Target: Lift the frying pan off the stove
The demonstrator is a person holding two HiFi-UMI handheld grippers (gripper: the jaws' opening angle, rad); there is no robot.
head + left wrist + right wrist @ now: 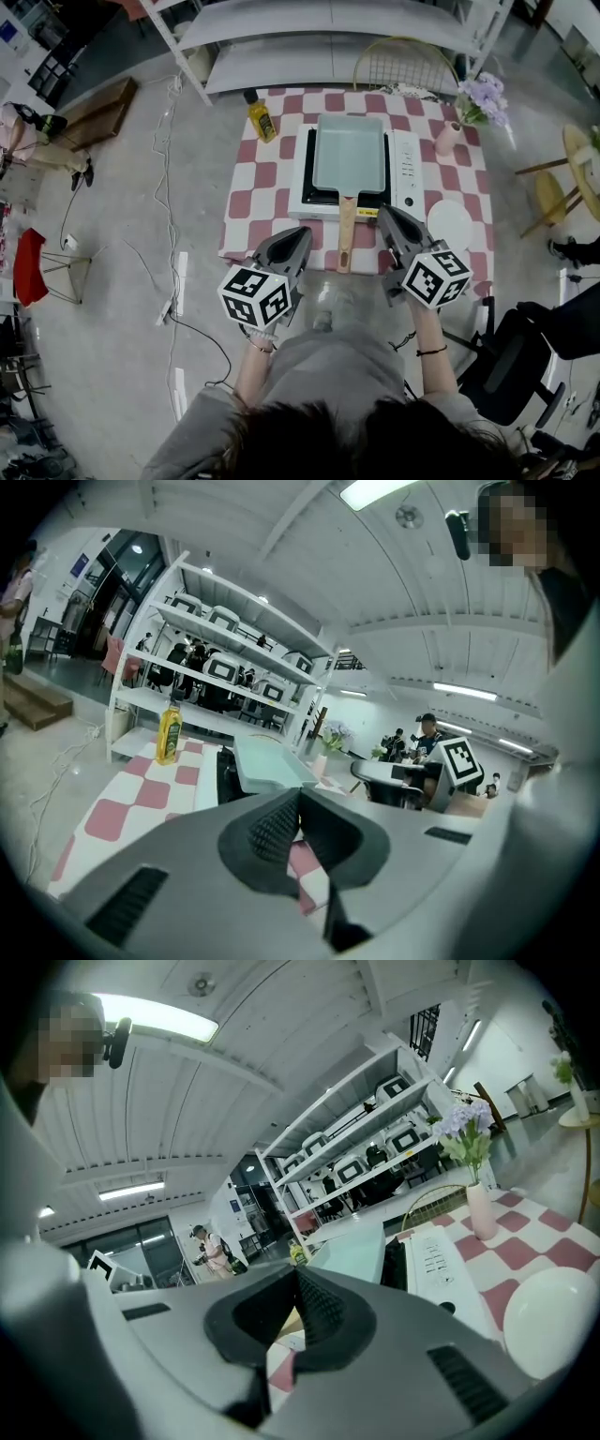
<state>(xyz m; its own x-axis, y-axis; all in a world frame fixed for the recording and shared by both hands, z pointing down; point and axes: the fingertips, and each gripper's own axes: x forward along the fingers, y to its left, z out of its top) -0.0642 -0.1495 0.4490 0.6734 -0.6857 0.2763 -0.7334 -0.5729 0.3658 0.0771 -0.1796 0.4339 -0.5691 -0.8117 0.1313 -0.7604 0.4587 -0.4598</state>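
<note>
While the pan [350, 155] sits on the stove [406, 169], its handle [346, 234] lies between the clenched, empty left gripper [302, 236] and right gripper [384, 216].

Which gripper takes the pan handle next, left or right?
Right, likely, by a little. Both flank the handle, jaws shut; the right gripper reaches further up it, the left gripper hangs further back.

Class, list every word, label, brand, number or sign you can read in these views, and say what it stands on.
No text here can be read.
On the oil bottle: label too small.
On the stove: panel markings too small.
On the far wall: blue sign blurred.
On the marker cubes: square patterns only, no letters.
</note>
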